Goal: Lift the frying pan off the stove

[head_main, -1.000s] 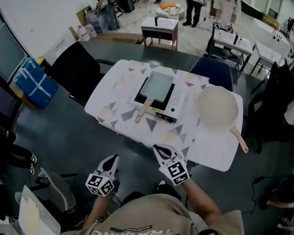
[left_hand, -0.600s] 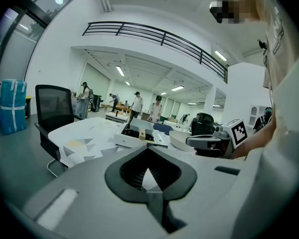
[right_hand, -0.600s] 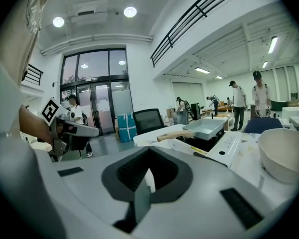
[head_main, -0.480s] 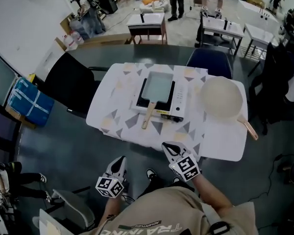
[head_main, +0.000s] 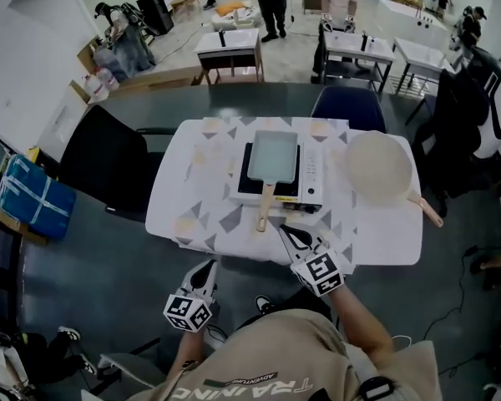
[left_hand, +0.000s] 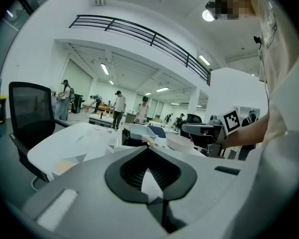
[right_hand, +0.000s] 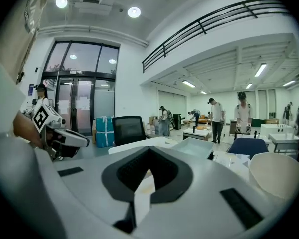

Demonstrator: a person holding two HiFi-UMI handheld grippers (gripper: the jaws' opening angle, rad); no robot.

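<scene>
A rectangular frying pan (head_main: pixel 272 155) with a wooden handle (head_main: pixel 265 209) sits on a white portable stove (head_main: pixel 311 174) in the middle of the patterned table (head_main: pixel 192 182). The handle points toward me. My right gripper (head_main: pixel 285 231) is shut and empty, its tips over the table's near edge just right of the handle's end. My left gripper (head_main: pixel 206 271) is shut and empty, just short of the table's edge. The left gripper view shows its closed jaws (left_hand: pixel 148 149) and the pan (left_hand: pixel 139 131) ahead. The right gripper view shows its closed jaws (right_hand: pixel 149 151) and the pan (right_hand: pixel 199 146).
A round cream pan (head_main: pixel 378 174) with a wooden handle lies on the table's right side. A black chair (head_main: pixel 108 165) stands at the left, a blue chair (head_main: pixel 346 107) behind the table. A blue bag (head_main: pixel 29 199) lies on the floor. People and other tables fill the back.
Both grippers have moved forward toward the table. The right one has come from off the table to over its near edge, beside the pan handle. The table has come nearer in view.
</scene>
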